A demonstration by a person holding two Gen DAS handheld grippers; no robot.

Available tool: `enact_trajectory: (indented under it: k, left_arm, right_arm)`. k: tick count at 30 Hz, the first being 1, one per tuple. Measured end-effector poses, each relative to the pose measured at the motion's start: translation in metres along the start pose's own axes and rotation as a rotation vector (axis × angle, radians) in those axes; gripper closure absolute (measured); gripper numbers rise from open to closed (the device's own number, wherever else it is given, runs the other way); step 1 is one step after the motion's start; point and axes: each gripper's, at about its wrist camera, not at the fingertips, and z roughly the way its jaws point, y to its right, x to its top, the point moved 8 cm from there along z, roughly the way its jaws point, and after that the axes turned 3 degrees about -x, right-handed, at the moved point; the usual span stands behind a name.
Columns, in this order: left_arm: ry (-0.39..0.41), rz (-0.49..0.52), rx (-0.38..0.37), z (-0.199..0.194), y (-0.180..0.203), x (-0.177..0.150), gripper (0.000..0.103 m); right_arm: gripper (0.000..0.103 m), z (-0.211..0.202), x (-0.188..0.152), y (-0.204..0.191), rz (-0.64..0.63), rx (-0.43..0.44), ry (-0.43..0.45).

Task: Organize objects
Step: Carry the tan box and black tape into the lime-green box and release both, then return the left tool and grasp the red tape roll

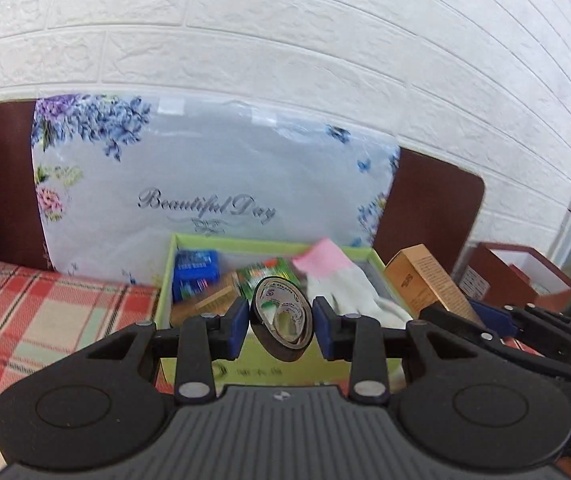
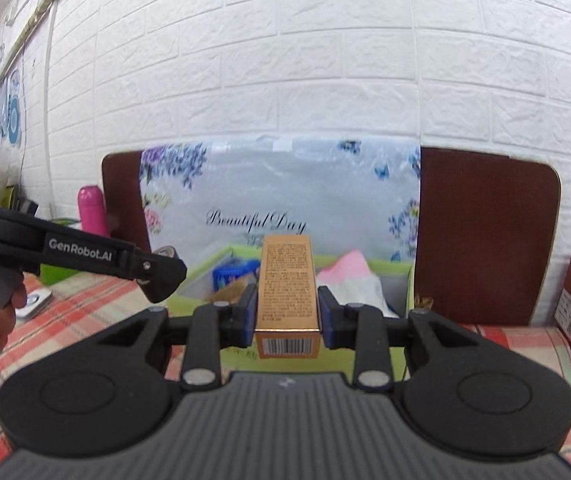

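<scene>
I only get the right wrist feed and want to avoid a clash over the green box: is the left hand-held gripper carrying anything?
Observer: Yes, the left hand-held gripper is shut on a black tape roll, held on edge.
Operator: Where is it relative to the box?
Observer: In the left wrist view it appears at about the green box near wall, with the opening just ahead.
Operator: Anything inside that I cannot see?
Observer: A green packet lies between the blue pack and the white glove, behind your orange carton.
</scene>
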Motion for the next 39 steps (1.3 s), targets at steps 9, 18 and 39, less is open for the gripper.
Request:
enact_trajectory:
  k: [9,18,39]
  left_arm:
    - [-0.022,-0.021,0.052,0.063,-0.028,0.01,0.061]
    - [-0.019,0.064,0.144,0.068,-0.043,-0.041,0.025]
    - [-0.126,0.049,0.095,-0.01,0.035,-0.076,0.02]
  right_arm:
    - [0.072,0.082,0.007,0.013,-0.017,-0.067,0.004]
    - [0.021,0.093,-0.057,0.017,-0.084,-0.136,-0.054]
    - [0.0,-0.02,-0.087,0.041,0.081,-0.135,-0.155]
